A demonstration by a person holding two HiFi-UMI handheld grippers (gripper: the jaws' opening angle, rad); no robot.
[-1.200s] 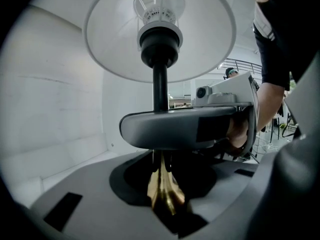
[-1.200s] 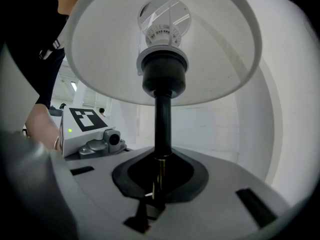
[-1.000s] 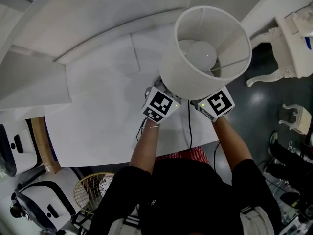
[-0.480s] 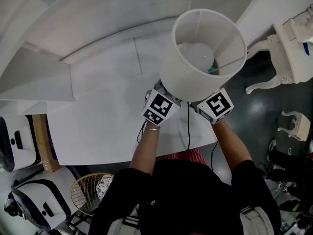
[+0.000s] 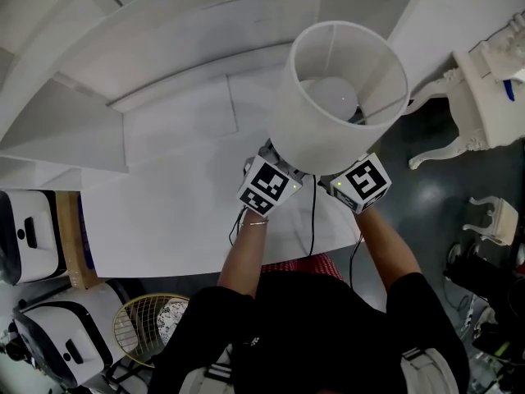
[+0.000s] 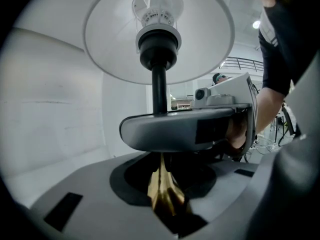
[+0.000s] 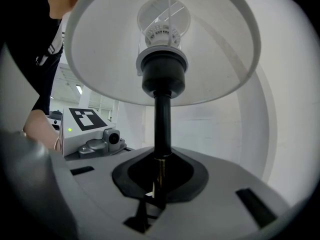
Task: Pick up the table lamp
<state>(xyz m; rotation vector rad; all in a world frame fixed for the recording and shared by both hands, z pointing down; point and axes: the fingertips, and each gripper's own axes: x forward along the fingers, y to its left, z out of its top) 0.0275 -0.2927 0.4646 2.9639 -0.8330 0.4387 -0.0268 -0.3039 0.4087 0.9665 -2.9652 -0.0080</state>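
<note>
Moved a little nearer to the person in the head view compared with one second ago: table lamp (image 5: pixel 324 142) and both grippers together, grip unchanged. Holds the lamp upright over the near right part of the white bench (image 5: pixel 164 220), with the white shade (image 7: pixel 100 59) above both grippers and the bulb (image 7: pixel 164 16) inside it. Clamps the thin black stem (image 7: pixel 162 124) with the jaws of the right gripper (image 7: pixel 159 181), closed narrowly on it just where a brass section begins. Clamps a broader brass piece (image 6: pixel 165 196) lower on the same stem with the jaws of the left gripper (image 6: pixel 162 176), closed on it at a wider setting. Has the right gripper directly above the left one, close over it, as seen from the left gripper view. Lets the black cord (image 5: pixel 312 216) hang from under the shade down over the near edge of the bench. Cannot tell the place of the lamp's foot, hidden below the shade in the head view, so contact with the bench unknown. Beside the bench at right, white carved furniture (image 5: pixel 484 80) on a dark floor (image 5: pixel 426 195).
</note>
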